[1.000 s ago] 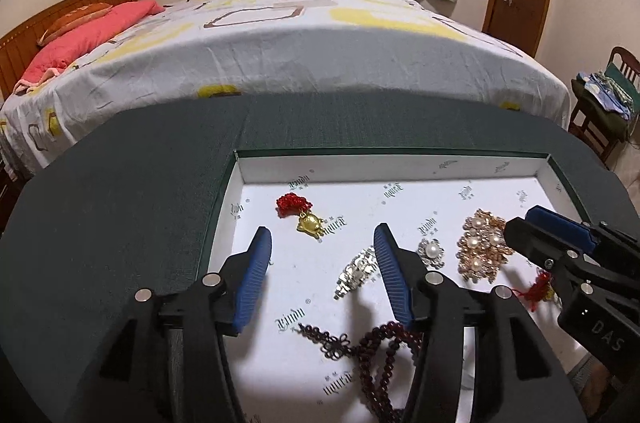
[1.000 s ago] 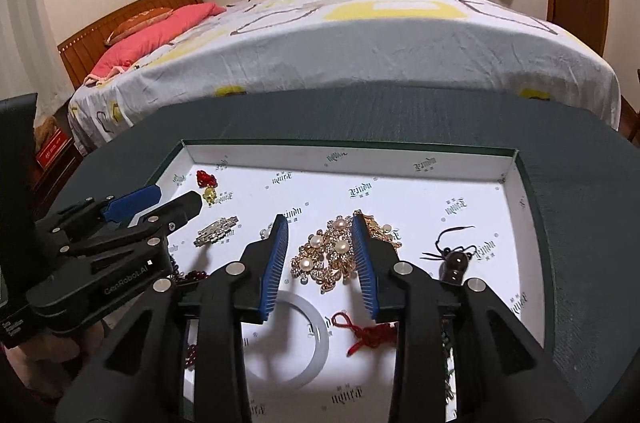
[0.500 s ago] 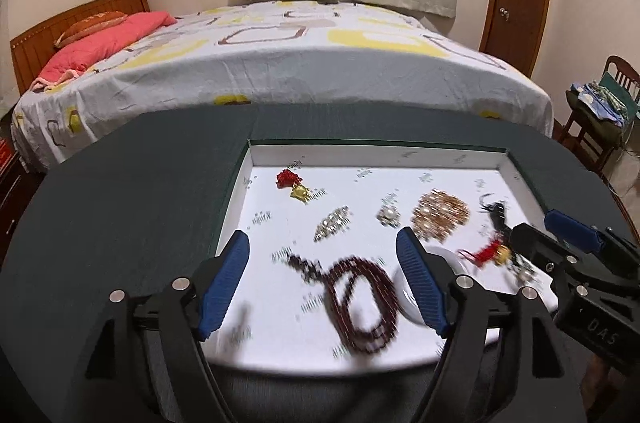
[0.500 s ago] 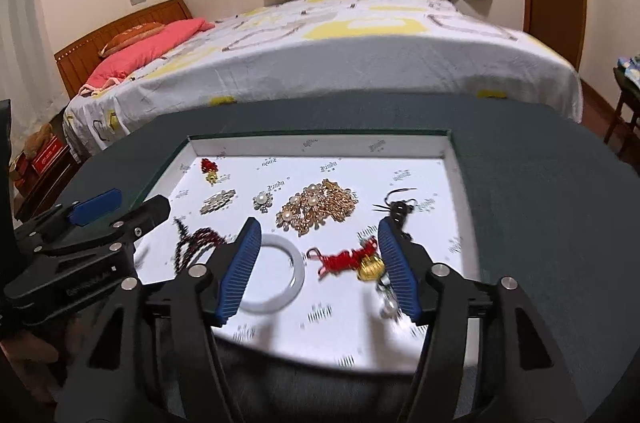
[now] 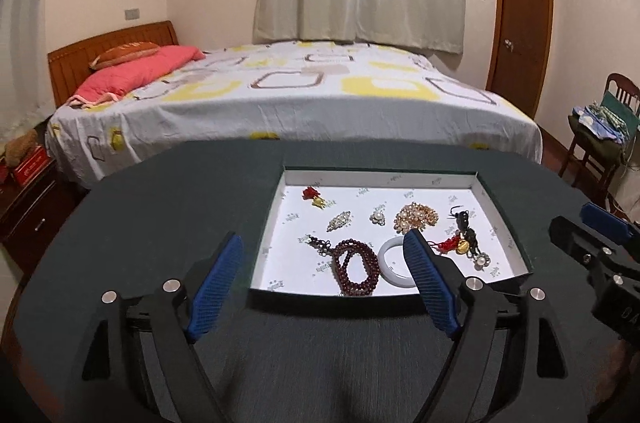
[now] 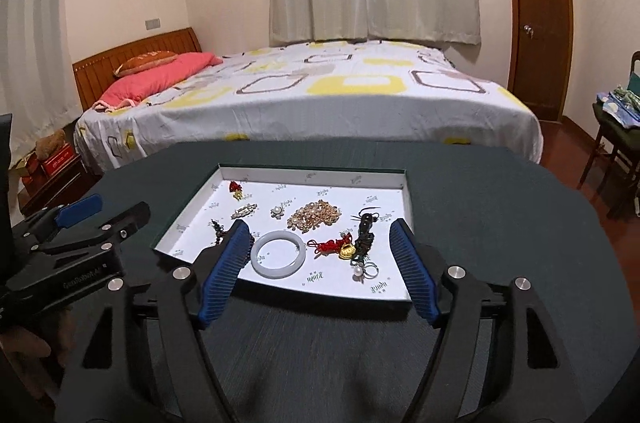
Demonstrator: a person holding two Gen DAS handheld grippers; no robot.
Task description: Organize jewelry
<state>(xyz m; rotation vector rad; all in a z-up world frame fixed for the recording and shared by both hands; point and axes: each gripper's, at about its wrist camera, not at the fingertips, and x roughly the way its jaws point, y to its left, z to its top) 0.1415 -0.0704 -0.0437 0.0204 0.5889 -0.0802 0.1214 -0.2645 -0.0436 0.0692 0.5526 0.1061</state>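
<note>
A shallow white tray (image 5: pixel 384 180) (image 6: pixel 312 176) lies on the dark table and holds jewelry. In it are a dark red bead bracelet (image 5: pixel 356 267), a white bangle (image 5: pixel 394 263) (image 6: pixel 279 253), a gold pearl cluster (image 5: pixel 416 216) (image 6: pixel 316 215), a red-and-gold charm (image 5: pixel 314 196) (image 6: pixel 236 189), a red knot with a gold pendant (image 6: pixel 340 247) and a dark tassel piece (image 6: pixel 366 229). My left gripper (image 5: pixel 322 243) is open and empty, held back above the tray's near edge. My right gripper (image 6: pixel 320 229) is open and empty, also back from the tray.
The round dark table (image 5: pixel 160 207) reaches to a bed (image 5: pixel 300 91) behind. A chair with clothes (image 5: pixel 600 127) stands at the right, a nightstand (image 5: pixel 28 195) at the left. The other gripper shows at each view's side (image 6: pixel 72 243) (image 5: pixel 600 243).
Both grippers have pulled back and up from inside the tray to above its near edge, and both jaws have opened wider. The jewelry stays in the tray.
</note>
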